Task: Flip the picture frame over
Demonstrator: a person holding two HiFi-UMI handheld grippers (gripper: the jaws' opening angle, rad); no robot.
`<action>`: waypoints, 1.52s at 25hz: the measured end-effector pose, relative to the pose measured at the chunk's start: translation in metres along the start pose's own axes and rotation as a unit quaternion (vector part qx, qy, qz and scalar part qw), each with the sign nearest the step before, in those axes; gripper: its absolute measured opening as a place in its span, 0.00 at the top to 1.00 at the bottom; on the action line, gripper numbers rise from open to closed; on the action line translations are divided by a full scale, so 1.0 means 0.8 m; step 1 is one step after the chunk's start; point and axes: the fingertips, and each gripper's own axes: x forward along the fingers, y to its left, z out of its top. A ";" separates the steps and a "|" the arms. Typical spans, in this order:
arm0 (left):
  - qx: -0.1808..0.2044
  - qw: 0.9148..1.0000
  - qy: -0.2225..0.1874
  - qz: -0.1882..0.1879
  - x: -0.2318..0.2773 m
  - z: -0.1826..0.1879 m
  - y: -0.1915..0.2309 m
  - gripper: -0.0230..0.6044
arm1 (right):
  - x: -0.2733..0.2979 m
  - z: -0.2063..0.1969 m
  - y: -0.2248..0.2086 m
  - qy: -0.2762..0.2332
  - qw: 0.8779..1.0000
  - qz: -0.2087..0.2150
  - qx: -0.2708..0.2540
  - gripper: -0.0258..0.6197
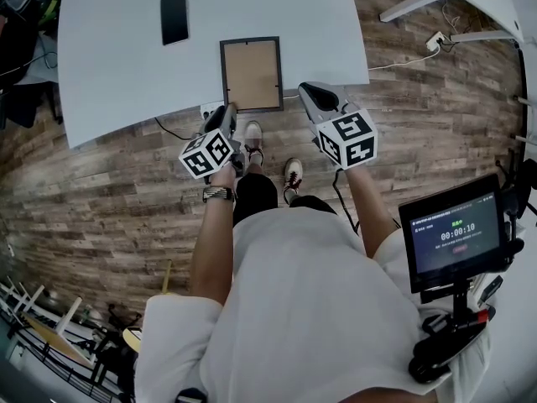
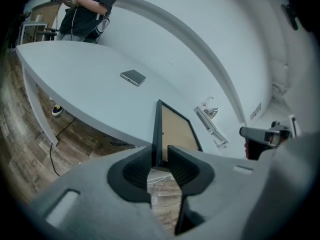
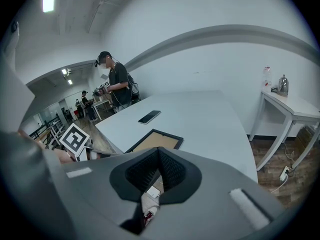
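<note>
Picture frame [image 1: 252,74]: lying flat, backing board up, at the white table's [image 1: 109,65] near edge, with its long axis running away from the person.
Left gripper [image 2: 159,156]: nearer of the two, with jaws standing apart and straddling the frame's near-left corner, not yet pinching.
Right gripper [image 3: 159,156]: jaws resting together, empty, hovering just beside the near-right corner.
Coming move: likely calling for a pinch at that left corner.

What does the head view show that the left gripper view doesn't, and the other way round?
Head view only: the timer screen and the wearer's white shirt. Left gripper view only: another person standing beyond the table's far end. Both: the picture frame lying back-up, the phone and the white table.
</note>
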 end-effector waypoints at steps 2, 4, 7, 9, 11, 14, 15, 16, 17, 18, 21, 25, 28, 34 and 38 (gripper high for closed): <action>-0.004 1.000 -0.002 -0.002 0.001 -0.002 0.000 0.79 | 0.000 -0.001 0.000 0.001 1.000 0.000 0.000 0.96; 0.000 1.000 -0.003 -0.002 0.002 -0.001 -0.001 0.79 | 0.000 -0.002 0.000 0.002 1.000 0.000 -0.001 0.96; 0.040 0.999 0.002 0.005 0.004 0.001 -0.003 0.79 | 0.000 -0.002 0.001 0.003 1.000 0.001 -0.002 0.96; 0.092 0.996 0.009 0.019 0.004 0.004 -0.005 0.78 | 0.000 -0.001 0.001 0.003 1.000 0.000 -0.003 0.96; 0.132 0.991 0.011 0.031 0.003 0.011 -0.005 0.78 | 0.003 0.002 0.002 0.002 1.000 -0.002 -0.004 0.96; 0.150 0.988 0.004 0.035 0.000 0.025 -0.002 0.78 | 0.008 0.008 0.006 -0.001 1.000 -0.004 -0.004 0.96; 0.154 0.987 0.002 0.036 -0.002 0.029 -0.003 0.78 | 0.007 0.011 0.006 -0.003 1.000 -0.005 -0.004 0.96; 0.160 0.986 -0.001 0.038 -0.004 0.033 -0.003 0.78 | 0.006 0.013 0.007 -0.006 1.000 -0.006 -0.004 0.96; 0.166 0.985 -0.004 0.041 -0.006 0.037 -0.005 0.78 | 0.004 0.015 0.006 -0.009 1.000 -0.007 -0.004 0.96; 0.174 0.984 -0.007 0.043 -0.008 0.041 -0.007 0.78 | 0.001 0.018 0.006 -0.012 1.000 -0.008 -0.004 0.96; 0.202 0.978 -0.017 0.049 -0.018 0.058 -0.016 0.81 | -0.006 0.027 0.006 -0.023 1.000 -0.011 -0.005 0.96; 0.244 0.968 -0.034 0.055 -0.031 0.084 -0.038 0.91 | -0.019 0.045 0.005 -0.043 0.999 -0.016 -0.011 0.96; 0.267 0.962 -0.047 0.044 -0.044 0.102 -0.065 0.95 | -0.033 0.061 0.006 -0.058 0.998 -0.017 -0.018 0.96; 0.306 0.949 -0.075 0.007 -0.069 0.140 -0.136 0.95 | -0.065 0.105 0.006 -0.099 0.994 -0.015 -0.038 0.96; 0.356 0.928 -0.107 -0.005 -0.110 0.159 -0.202 0.95 | -0.119 0.141 0.012 -0.141 0.988 -0.020 -0.054 0.96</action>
